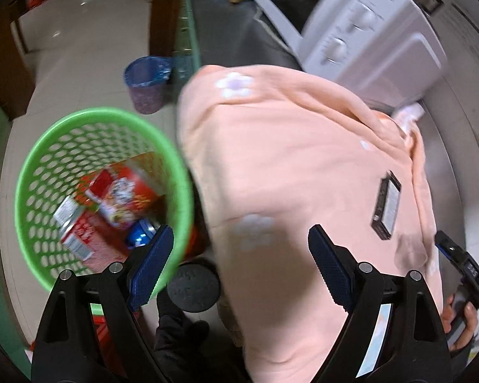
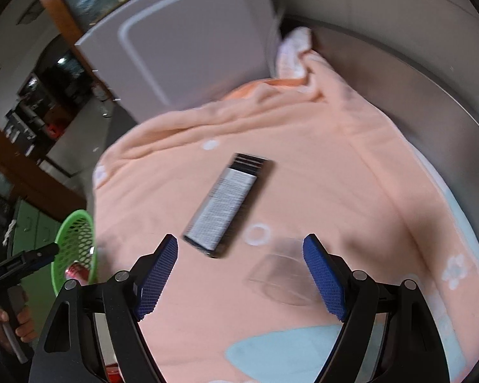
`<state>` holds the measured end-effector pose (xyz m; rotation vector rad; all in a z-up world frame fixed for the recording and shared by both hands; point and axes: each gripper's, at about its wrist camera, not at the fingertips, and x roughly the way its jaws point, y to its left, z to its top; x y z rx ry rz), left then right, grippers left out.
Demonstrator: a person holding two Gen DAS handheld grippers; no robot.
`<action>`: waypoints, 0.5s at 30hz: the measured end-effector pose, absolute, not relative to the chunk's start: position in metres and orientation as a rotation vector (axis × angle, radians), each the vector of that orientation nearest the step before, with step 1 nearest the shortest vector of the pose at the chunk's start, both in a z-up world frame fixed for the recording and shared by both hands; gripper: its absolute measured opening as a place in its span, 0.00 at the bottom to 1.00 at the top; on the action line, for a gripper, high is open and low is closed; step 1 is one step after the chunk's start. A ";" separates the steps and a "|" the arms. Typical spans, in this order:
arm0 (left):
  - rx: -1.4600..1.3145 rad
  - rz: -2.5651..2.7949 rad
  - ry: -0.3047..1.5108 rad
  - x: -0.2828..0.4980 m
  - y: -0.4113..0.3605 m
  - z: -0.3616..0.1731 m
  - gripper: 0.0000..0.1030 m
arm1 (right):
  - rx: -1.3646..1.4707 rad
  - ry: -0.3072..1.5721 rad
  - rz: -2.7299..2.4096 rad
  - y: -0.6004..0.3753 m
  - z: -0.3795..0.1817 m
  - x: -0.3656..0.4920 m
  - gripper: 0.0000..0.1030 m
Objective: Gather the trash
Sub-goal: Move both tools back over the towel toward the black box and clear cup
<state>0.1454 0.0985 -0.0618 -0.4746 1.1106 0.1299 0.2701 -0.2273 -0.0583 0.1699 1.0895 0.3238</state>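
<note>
Left wrist view
- Left gripper point(image 1: 241, 266): released, blue pads spread wide with nothing between them; it hangs over the edge where the blanket meets the basket.
- Green basket point(image 1: 32, 188): perforated plastic, on the floor at the left, just beside the blanket's hanging edge.
- Basket contents: a red printed carton point(image 1: 124, 191), a red-and-white box point(image 1: 79, 233) nearer the camera, and a blue can point(image 1: 140, 233) touching the left pad's tip in the picture.
- Peach blanket point(image 1: 303, 166): covers the raised surface at centre and right, white flower prints on it.
- Black box point(image 1: 387, 208): a slim package with a pale label, lying flat on the blanket at the right, well apart from the basket.
- Right gripper point(image 1: 469, 271): only part of its dark body shows at the far right edge, held in a hand point(image 1: 463, 322); its fingers cannot be judged here.
- Blue bin point(image 1: 147, 84): on the tiled floor, beyond the basket.
- White appliance point(image 1: 367, 38): at the far right, behind the blanket.

Right wrist view
- Right gripper point(image 2: 239, 274): released, pads wide apart, empty, above the blanket point(image 2: 351, 175).
- Black box point(image 2: 228, 204): lies just beyond the fingertips, tilted, nearer the left pad, touching neither.
- Clear wrapper point(image 2: 281, 274): a faint transparent piece on the blanket between the pads, blurred.
- Green basket point(image 2: 76, 242): low at the left, beside the blanket's edge.
- Left gripper point(image 2: 19, 263): at the left edge, seen side-on, in a hand point(image 2: 12, 322).
</note>
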 end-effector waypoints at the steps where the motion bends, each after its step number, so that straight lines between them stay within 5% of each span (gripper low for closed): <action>1: -0.464 0.115 1.113 0.150 0.091 -0.060 0.83 | 0.175 1.100 0.313 -0.232 -0.063 0.270 0.76; 15: -0.313 -0.018 1.123 0.203 0.004 -0.041 0.83 | 0.239 1.191 0.294 -0.239 -0.097 0.281 0.76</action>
